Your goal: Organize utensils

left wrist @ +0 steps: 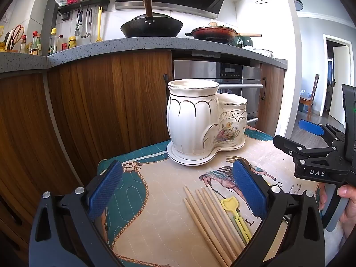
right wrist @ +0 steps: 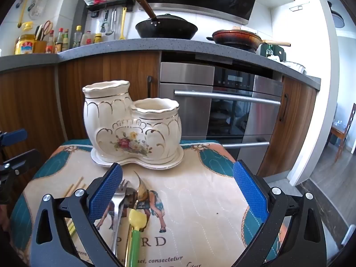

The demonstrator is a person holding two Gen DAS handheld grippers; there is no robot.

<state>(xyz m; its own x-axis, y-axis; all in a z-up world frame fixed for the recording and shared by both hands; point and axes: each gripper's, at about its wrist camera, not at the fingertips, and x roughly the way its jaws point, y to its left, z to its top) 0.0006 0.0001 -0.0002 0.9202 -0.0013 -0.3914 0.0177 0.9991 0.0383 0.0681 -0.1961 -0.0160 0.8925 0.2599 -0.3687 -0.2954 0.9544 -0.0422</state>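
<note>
A cream ceramic two-pot utensil holder [left wrist: 200, 122] [right wrist: 131, 122] stands on its saucer at the far side of a printed cloth. Several wooden chopsticks [left wrist: 207, 218] lie near my open left gripper [left wrist: 178, 191], with yellow and green plastic utensils [left wrist: 235, 213] beside them. A fork's tines [left wrist: 230, 160] show behind its right finger. In the right wrist view a silver fork [right wrist: 118, 209], a gold spoon [right wrist: 142, 191] and a yellow-and-green plastic spoon [right wrist: 136, 227] lie between the jaws of my open right gripper [right wrist: 178, 191], closer to its left finger. Both pots look empty.
The cloth [right wrist: 200, 200] covers a small table in front of wooden cabinets [left wrist: 100, 100] and a steel oven [right wrist: 233, 106]. Above, a counter carries a black wok [left wrist: 151, 29] and a red pan [left wrist: 213, 33]. My right gripper [left wrist: 311, 153] shows at the left view's right edge.
</note>
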